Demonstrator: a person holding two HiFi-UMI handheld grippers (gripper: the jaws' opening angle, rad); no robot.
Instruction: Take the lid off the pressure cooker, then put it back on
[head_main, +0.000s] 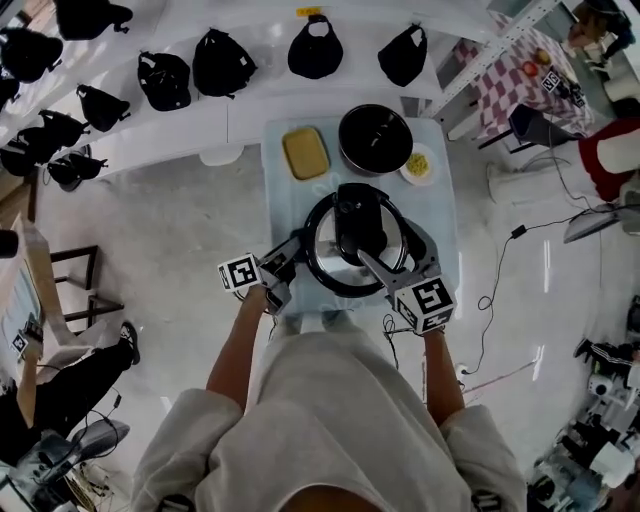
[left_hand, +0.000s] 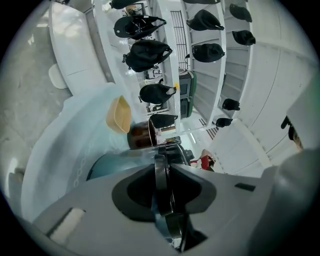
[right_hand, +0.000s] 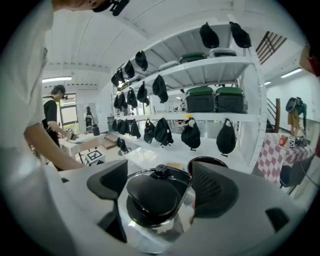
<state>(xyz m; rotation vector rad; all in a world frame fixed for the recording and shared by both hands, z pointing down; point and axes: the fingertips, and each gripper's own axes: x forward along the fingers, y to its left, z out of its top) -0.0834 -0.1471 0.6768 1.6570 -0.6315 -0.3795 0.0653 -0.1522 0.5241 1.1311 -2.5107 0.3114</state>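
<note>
Head view: the lid (head_main: 325, 240) is off and held aloft. The left tongs (head_main: 292, 252) pinch its rim and the right tongs (head_main: 395, 257) straddle the handle (head_main: 358, 220), spread. The open cooker (head_main: 375, 140) waits beyond both tongs. Next, I reckon: carry the lid forward, centre it, lower it.
</note>
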